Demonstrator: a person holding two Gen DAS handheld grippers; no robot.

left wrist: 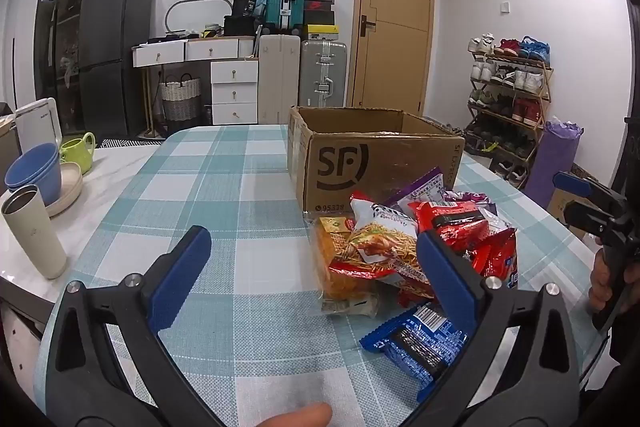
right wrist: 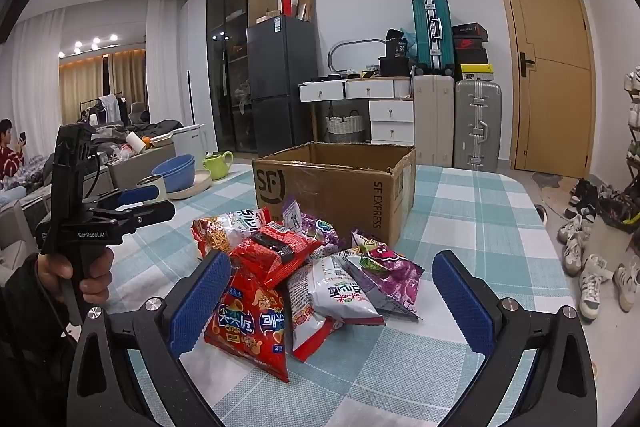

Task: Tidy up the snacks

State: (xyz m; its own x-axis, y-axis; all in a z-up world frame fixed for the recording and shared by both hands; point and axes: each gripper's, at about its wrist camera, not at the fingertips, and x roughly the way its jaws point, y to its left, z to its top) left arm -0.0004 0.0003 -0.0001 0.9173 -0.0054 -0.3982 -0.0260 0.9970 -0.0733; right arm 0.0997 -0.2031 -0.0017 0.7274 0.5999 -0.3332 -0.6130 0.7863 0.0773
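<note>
Both grippers' jaws wide, empty, over snack packets (right wrist: 304, 279) beside open cardboard box (right wrist: 340, 187), interior unseen.

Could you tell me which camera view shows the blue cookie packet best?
The left wrist view: the blue cookie packet lies unobstructed near the left gripper. The right wrist view doesn't show it; the snack pile fills that area.
</note>
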